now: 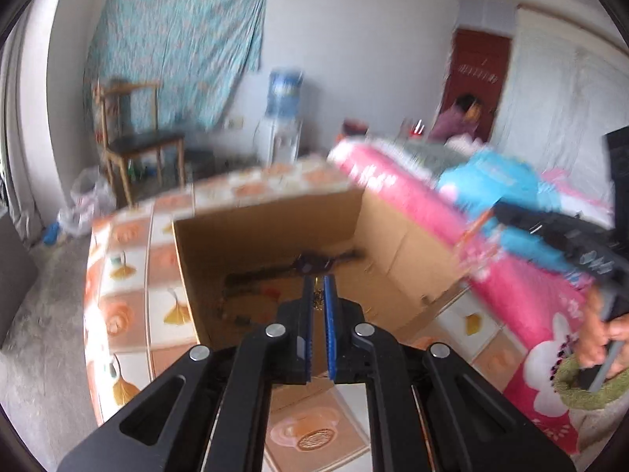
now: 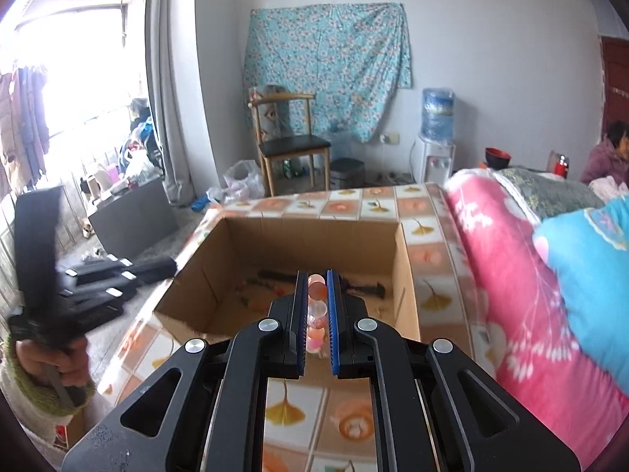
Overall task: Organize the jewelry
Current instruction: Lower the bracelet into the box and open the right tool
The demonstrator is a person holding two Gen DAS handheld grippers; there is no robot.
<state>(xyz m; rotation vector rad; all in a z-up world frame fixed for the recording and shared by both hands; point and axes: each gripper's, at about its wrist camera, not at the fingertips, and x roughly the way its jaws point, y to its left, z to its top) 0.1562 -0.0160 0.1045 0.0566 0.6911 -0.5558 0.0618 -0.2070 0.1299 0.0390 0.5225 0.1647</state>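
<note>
An open cardboard box (image 1: 275, 232) (image 2: 314, 232) stands on a tiled, floral-patterned table (image 1: 129, 236) (image 2: 346, 204). Dark and coloured jewelry pieces (image 1: 314, 261) (image 2: 361, 287) lie on its bottom. My left gripper (image 1: 319, 281) is shut on a thin gold chain (image 1: 317, 299), held above the box's near side. My right gripper (image 2: 317, 275) is shut on a bracelet of pink and clear beads (image 2: 317, 306), held over the box's near edge. The left view is motion-blurred. Each gripper shows at the edge of the other's view: the right one (image 1: 570, 251) and the left one (image 2: 98, 279).
A pink floral quilt (image 2: 511, 275) and blue pillow (image 2: 589, 275) lie right of the table. A wooden chair (image 2: 291, 145), water dispenser (image 2: 436, 137) and plastic bags (image 2: 243, 181) stand by the far wall. A person (image 2: 609, 153) sits at far right.
</note>
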